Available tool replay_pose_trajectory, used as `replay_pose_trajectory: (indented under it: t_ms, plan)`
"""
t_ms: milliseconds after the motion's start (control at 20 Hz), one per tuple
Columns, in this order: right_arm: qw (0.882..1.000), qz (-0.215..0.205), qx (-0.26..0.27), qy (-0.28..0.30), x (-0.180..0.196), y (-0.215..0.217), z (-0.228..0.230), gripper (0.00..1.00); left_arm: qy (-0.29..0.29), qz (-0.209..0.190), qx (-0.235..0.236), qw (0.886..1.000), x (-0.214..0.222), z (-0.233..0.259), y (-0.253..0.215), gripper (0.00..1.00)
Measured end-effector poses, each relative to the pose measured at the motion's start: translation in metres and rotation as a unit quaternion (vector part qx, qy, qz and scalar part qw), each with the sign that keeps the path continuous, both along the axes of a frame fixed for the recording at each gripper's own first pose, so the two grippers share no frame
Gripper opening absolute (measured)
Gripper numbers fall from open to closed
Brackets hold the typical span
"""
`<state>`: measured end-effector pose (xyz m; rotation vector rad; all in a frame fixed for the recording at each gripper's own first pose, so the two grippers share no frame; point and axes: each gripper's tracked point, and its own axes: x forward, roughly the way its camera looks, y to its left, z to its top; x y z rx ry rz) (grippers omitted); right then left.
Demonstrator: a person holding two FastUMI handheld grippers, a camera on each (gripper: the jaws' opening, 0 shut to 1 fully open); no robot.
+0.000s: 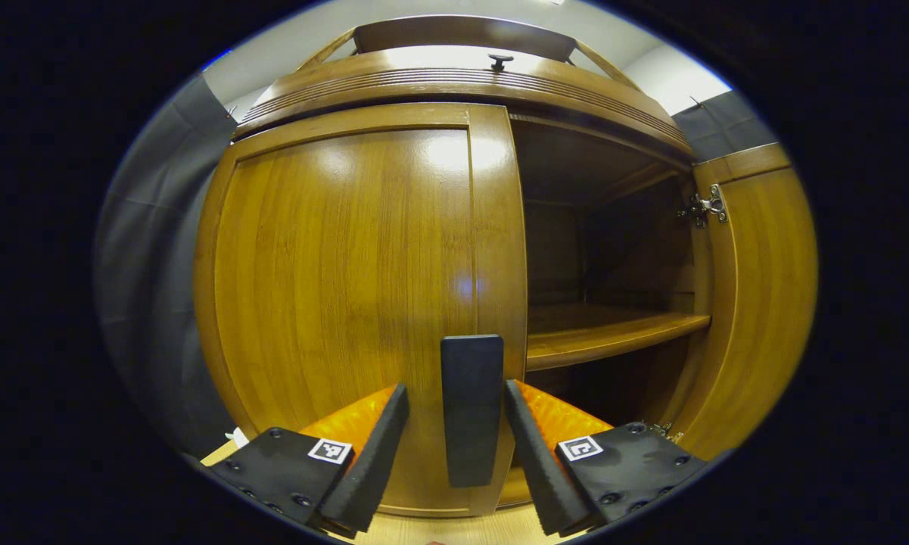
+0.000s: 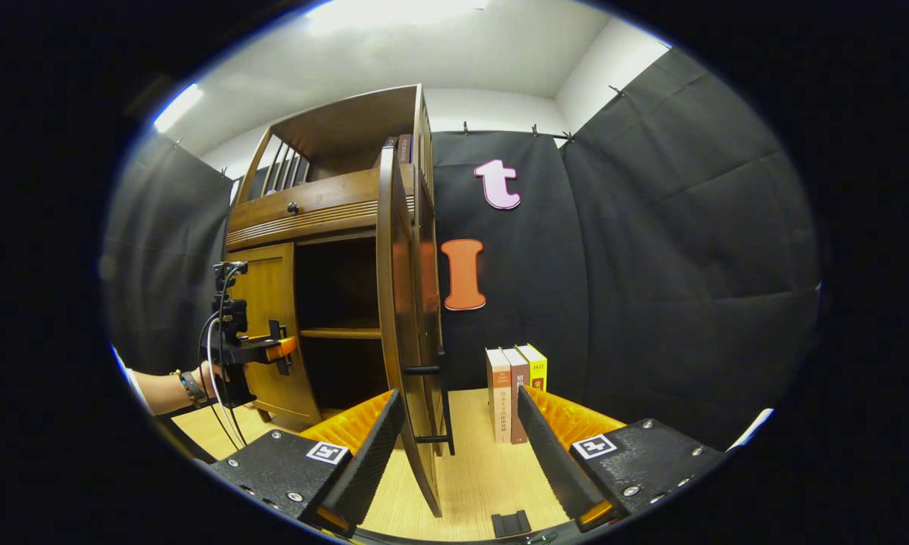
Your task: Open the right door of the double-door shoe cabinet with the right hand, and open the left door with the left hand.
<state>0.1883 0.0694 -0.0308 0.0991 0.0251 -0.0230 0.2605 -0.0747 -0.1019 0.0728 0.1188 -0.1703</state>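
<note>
The glossy, curved wooden left door (image 1: 348, 295) was found closed, its flat dark handle (image 1: 471, 409) framed by the spread left gripper (image 1: 454, 446). The right gripper (image 2: 460, 454) was spread around the swung-out right door (image 2: 403, 318).

light wood table (image 2: 477, 469) carries the cabinet (image 2: 333, 219) at its left part and three upright books (image 2: 515, 390) near the back edge, just right of the cabinet.
</note>
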Motion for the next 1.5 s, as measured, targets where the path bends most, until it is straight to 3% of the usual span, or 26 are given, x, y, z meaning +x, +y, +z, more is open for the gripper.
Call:
replay_pose_trajectory:
  t_ms: [50,350,450,650,1000,1400,1500]
  plan:
    - [1.000,-0.002,0.003,-0.002,0.001,0.000,0.002,0.92,-0.001,-0.005,0.002,1.000,0.000,-0.001,-0.002,0.82]
    - [1.000,-0.014,0.014,0.006,0.000,-0.001,-0.001,0.92,0.013,-0.004,-0.015,1.000,-0.001,-0.009,-0.006,0.40]
    - [1.000,-0.015,0.015,0.011,-0.002,0.000,-0.003,0.92,0.021,0.001,-0.014,1.000,-0.005,-0.008,-0.007,0.36]
    - [1.000,-0.010,0.007,0.022,-0.005,0.001,-0.007,0.92,0.032,0.006,-0.009,0.999,-0.017,-0.006,-0.002,0.33]
    - [0.999,0.007,-0.020,0.032,-0.008,0.004,-0.013,0.92,0.040,0.021,-0.007,0.999,-0.094,0.009,0.028,0.32]
    - [0.999,0.035,0.005,0.019,0.001,0.023,-0.009,0.92,0.036,0.086,-0.010,0.996,-0.168,0.027,0.097,0.31]
    - [0.999,0.034,0.001,0.020,0.001,0.021,-0.010,0.92,0.034,0.104,-0.003,0.994,-0.183,0.031,0.120,0.27]
